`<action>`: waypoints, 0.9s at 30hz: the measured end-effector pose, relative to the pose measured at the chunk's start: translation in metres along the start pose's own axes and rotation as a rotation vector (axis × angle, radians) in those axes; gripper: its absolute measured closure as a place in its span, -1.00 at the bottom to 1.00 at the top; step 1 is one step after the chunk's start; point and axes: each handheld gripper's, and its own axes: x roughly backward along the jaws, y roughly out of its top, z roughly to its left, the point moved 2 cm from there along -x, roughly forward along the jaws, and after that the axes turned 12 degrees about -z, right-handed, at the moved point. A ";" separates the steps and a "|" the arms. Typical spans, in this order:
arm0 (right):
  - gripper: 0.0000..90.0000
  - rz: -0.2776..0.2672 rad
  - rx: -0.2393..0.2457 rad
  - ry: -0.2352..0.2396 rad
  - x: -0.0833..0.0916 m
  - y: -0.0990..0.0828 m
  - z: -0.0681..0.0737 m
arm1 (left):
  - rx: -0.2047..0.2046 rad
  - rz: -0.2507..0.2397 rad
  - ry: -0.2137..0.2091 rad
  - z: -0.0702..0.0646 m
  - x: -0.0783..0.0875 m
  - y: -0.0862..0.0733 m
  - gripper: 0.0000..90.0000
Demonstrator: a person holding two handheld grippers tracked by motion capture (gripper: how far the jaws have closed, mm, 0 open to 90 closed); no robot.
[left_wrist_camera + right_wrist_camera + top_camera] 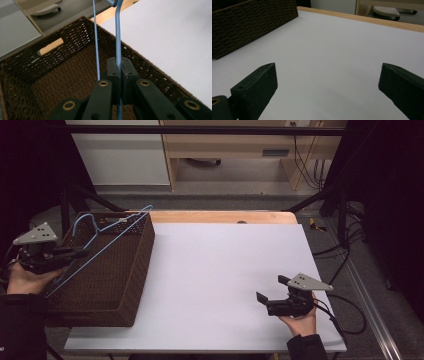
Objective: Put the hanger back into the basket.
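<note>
A blue wire hanger (100,237) slants over the brown wicker basket (132,275) at the table's left. My left gripper (82,253) is shut on one of its thin bars above the basket's left side. In the left gripper view the blue hanger (118,42) runs up from between the closed jaws of the left gripper (119,68), over the basket (57,77). My right gripper (270,289) rests near the table's front right, held in a hand, jaws wide apart. In the right gripper view the right gripper (328,80) has nothing between its fingers.
The white tabletop (225,270) stretches between basket and right gripper, with a wooden edge (220,216) at the back. A black cable (345,315) trails off the right side. Behind the table are cabinets and a dark frame.
</note>
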 end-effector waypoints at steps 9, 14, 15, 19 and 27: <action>-0.94 0.002 0.004 -0.001 -0.001 -0.001 0.000 | 0.012 0.038 0.025 0.009 -0.005 -0.022 0.93; -0.94 0.005 0.004 -0.002 -0.001 -0.001 0.000 | 0.010 0.069 0.029 0.009 -0.013 -0.032 0.93; -0.94 0.005 0.003 -0.001 -0.001 -0.001 0.000 | 0.005 0.077 0.029 0.008 -0.016 -0.034 0.93; -0.94 0.005 0.003 -0.001 -0.001 -0.001 0.000 | 0.005 0.090 0.038 0.007 -0.024 -0.043 0.93; -0.94 0.008 0.001 0.001 -0.002 -0.001 0.001 | 0.009 0.150 0.053 0.006 -0.040 -0.061 0.93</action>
